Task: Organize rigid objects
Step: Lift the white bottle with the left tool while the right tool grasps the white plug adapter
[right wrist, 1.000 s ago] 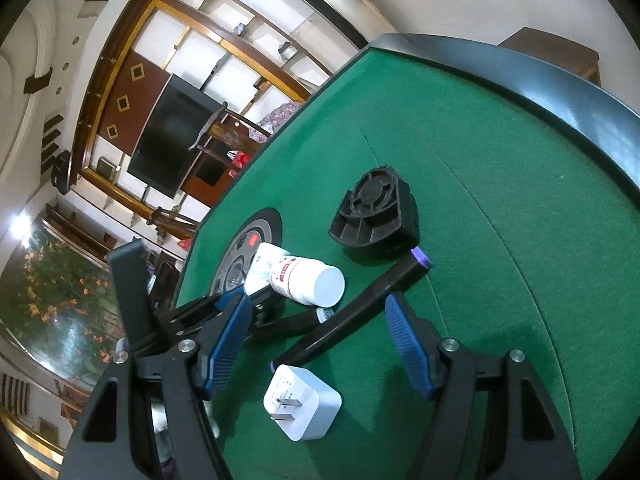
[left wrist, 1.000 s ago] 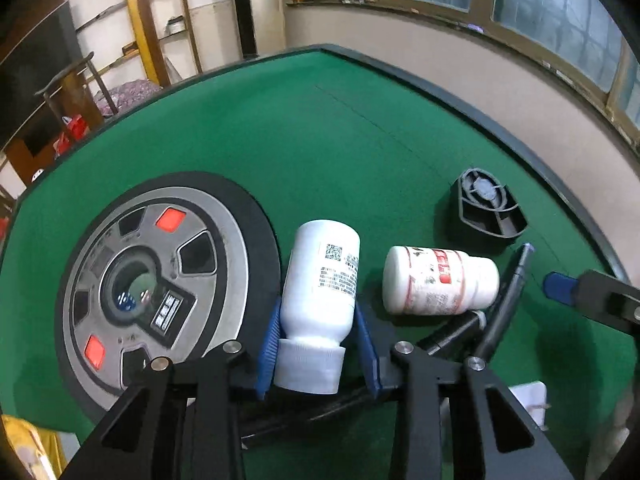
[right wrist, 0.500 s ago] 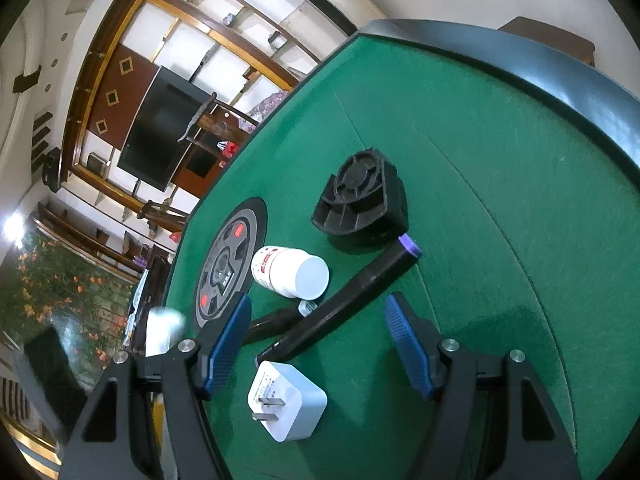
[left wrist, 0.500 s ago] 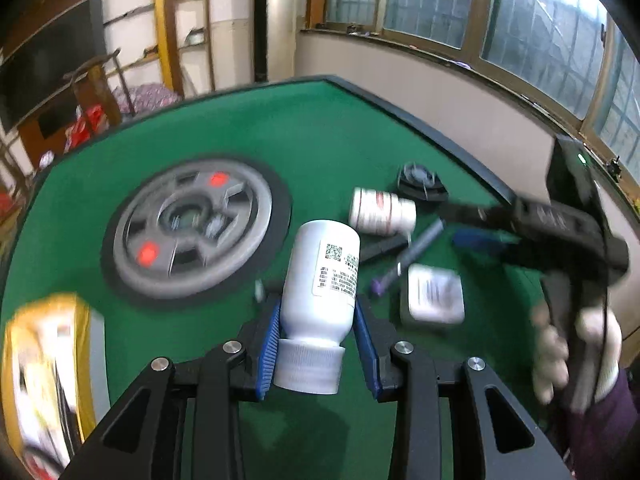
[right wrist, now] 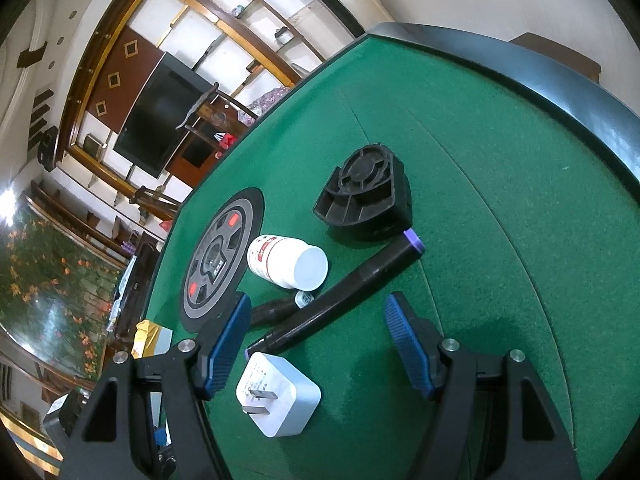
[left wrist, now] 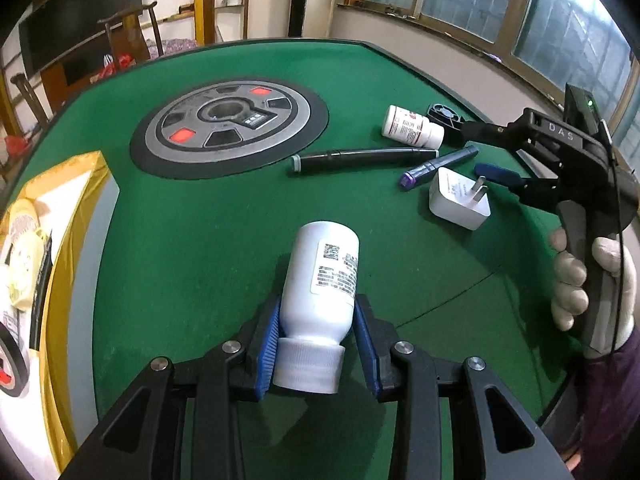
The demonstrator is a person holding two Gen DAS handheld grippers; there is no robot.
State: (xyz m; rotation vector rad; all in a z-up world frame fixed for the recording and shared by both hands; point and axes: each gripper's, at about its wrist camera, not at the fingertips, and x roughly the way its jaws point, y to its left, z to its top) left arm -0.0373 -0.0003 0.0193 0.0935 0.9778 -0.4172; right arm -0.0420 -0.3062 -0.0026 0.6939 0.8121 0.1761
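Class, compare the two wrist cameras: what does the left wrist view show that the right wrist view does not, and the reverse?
Left only: the left gripper clamping a white bottle, and a gloved hand.
Right only: the television.
Both: the red-labelled bottle, white plug adapter, purple-capped marker and black fan part.

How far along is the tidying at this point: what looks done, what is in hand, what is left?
Nothing looks sorted yet. In hand: the left gripper is shut on the white bottle, held above the green table. Left on the felt: the red-labelled bottle, two black markers, the white charger and the black fan part. The right gripper is open over them.
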